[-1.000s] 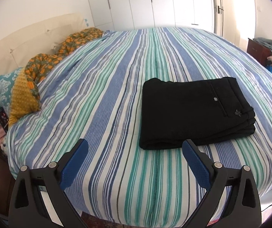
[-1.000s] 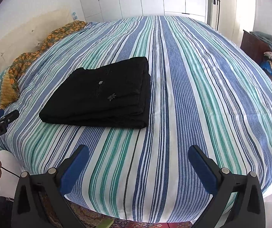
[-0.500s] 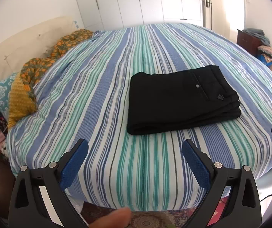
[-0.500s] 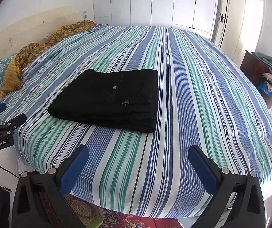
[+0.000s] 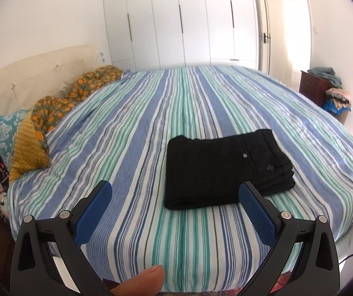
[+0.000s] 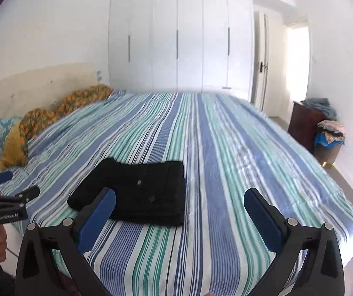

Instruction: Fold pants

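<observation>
Black pants lie folded into a compact rectangular stack on the striped bed, near its front edge. In the right wrist view the same pants sit left of centre. My left gripper hovers in front of the bed edge, open and empty, its blue pads wide apart. My right gripper is also open and empty, back from the pants. The left gripper shows at the far left of the right wrist view, held by a hand.
Patterned pillows and an orange blanket lie along the headboard at left. White wardrobe doors stand behind the bed. A dark cabinet with piled clothes is at the right. A fingertip shows at the bottom.
Both grippers have pulled back and tilted up from the bed; the pants now look smaller and farther off. The pants have not moved.
</observation>
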